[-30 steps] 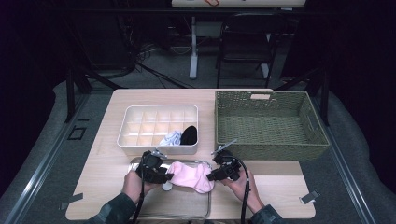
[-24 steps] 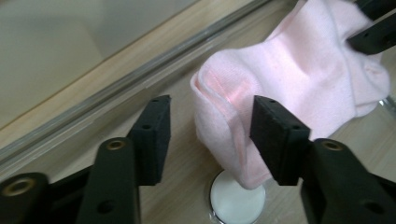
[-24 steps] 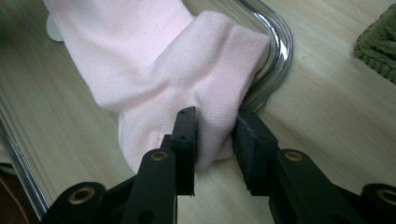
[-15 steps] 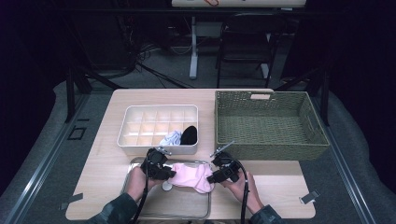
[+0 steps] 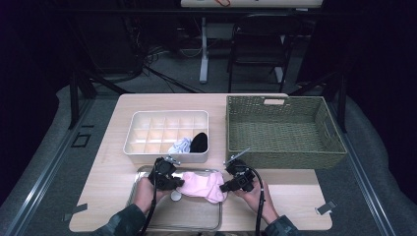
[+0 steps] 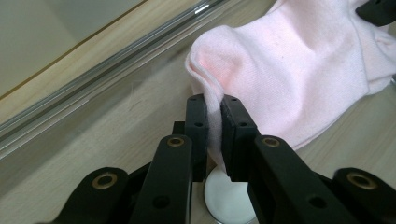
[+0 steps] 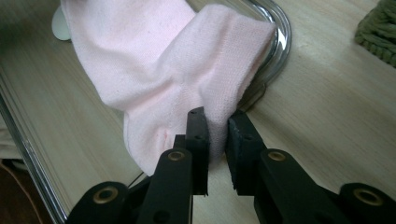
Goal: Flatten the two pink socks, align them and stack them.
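Observation:
A pale pink sock lies stretched between my two grippers over a shiny metal tray. My left gripper is shut on the sock's left end. In the left gripper view a fold of the sock is pinched between the pads, whose jaws have just been closing. My right gripper grips the other end. Its jaws have also just been closing, with the sock's cuff pressed between them. A small white disc lies on the tray under the sock.
Behind the tray stands a white compartment box holding a white sock and a black sock. A green woven basket sits at the right. The table's front edge runs just below the tray.
My left gripper has edged to the right onto the sock's left end and closed on it. The right hand has stayed where it was, its jaws tightening on the cuff.

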Motion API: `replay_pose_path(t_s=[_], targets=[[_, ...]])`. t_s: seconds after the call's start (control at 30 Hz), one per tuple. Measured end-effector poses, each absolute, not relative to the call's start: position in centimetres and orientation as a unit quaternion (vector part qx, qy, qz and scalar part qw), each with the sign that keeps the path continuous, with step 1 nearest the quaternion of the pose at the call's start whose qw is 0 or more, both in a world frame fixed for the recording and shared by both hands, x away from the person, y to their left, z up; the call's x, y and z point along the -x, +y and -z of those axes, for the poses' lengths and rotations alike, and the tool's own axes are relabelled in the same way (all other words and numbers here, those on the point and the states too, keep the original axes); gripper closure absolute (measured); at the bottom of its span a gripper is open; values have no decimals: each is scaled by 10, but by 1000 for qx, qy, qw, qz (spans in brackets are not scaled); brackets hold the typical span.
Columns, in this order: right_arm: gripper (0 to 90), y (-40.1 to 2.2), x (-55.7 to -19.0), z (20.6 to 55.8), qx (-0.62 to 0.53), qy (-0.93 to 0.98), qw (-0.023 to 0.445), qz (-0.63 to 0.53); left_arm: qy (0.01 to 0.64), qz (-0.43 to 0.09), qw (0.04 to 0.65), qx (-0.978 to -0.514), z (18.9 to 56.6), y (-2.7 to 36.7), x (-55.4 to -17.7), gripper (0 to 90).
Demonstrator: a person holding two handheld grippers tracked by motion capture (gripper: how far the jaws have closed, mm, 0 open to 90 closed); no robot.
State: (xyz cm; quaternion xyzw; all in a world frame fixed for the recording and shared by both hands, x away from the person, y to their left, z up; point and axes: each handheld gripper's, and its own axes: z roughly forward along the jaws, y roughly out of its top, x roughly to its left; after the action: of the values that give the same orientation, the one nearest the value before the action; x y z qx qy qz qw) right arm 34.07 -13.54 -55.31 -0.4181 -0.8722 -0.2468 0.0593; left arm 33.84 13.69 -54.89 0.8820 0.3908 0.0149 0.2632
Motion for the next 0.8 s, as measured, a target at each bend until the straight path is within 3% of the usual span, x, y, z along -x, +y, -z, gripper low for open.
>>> replay_pose_path(t_s=[0.53, 0.6, 0.63, 0.67, 0.8], targets=[[801, -147, -341, 550, 429, -869, 43, 243, 401, -22, 268, -876, 549, 138, -333, 817], [715, -149, -342, 551, 425, -870, 52, 245, 399, -20, 264, -878, 549, 139, -333, 707], [715, -149, -342, 551, 425, -870, 52, 245, 403, -19, 265, -876, 549, 139, -333, 707], [691, -151, -342, 550, 424, -870, 56, 246, 405, -19, 266, -874, 549, 139, -334, 636], [643, -159, -343, 545, 425, -866, 58, 257, 404, -11, 269, -874, 548, 137, -334, 586]])
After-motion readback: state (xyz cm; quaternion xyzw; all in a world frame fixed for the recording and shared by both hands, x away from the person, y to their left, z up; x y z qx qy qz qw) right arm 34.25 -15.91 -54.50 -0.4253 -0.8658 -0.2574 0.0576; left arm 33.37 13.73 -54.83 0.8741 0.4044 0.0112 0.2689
